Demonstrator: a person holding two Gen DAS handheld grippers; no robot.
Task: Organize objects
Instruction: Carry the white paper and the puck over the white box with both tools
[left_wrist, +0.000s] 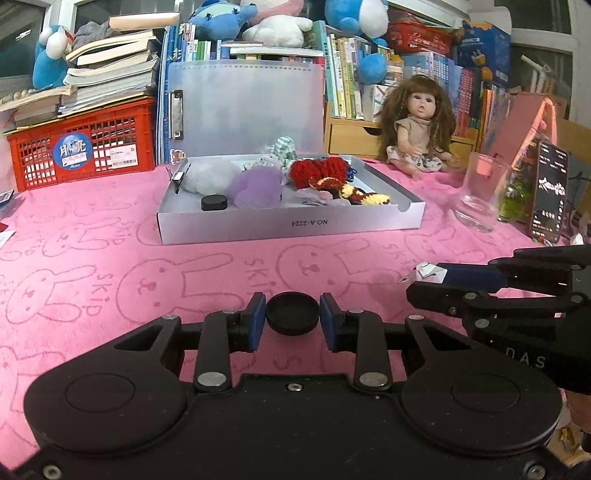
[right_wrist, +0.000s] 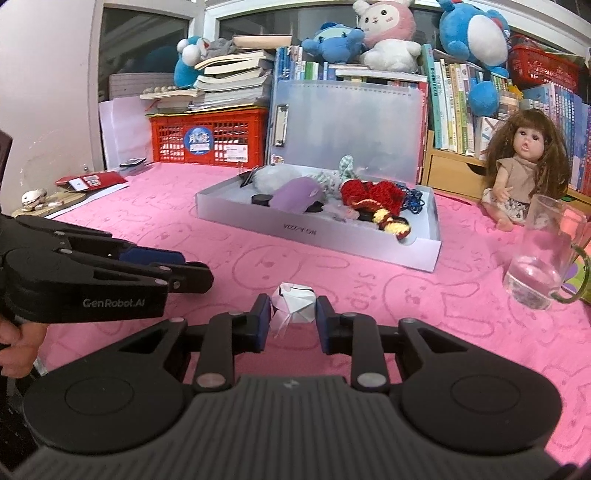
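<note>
My left gripper (left_wrist: 292, 316) is shut on a black round cap (left_wrist: 292, 312), held just above the pink cloth. My right gripper (right_wrist: 293, 314) is shut on a small white wrapped object (right_wrist: 293, 300); it also shows in the left wrist view (left_wrist: 424, 272). The open grey storage box (left_wrist: 288, 221) lies ahead with its lid up. It holds a white puff (left_wrist: 207, 177), a purple plush (left_wrist: 256, 186), a red knitted piece (left_wrist: 319, 170), a yellow and dark knitted piece (left_wrist: 364, 195) and another black cap (left_wrist: 214, 202). The box also shows in the right wrist view (right_wrist: 321, 236).
A doll (left_wrist: 419, 125) sits right of the box. A clear glass mug (left_wrist: 478, 192) and a phone (left_wrist: 550, 195) stand at the right. A red crate (left_wrist: 85, 144) under stacked books is at the back left. Books and plush toys line the back.
</note>
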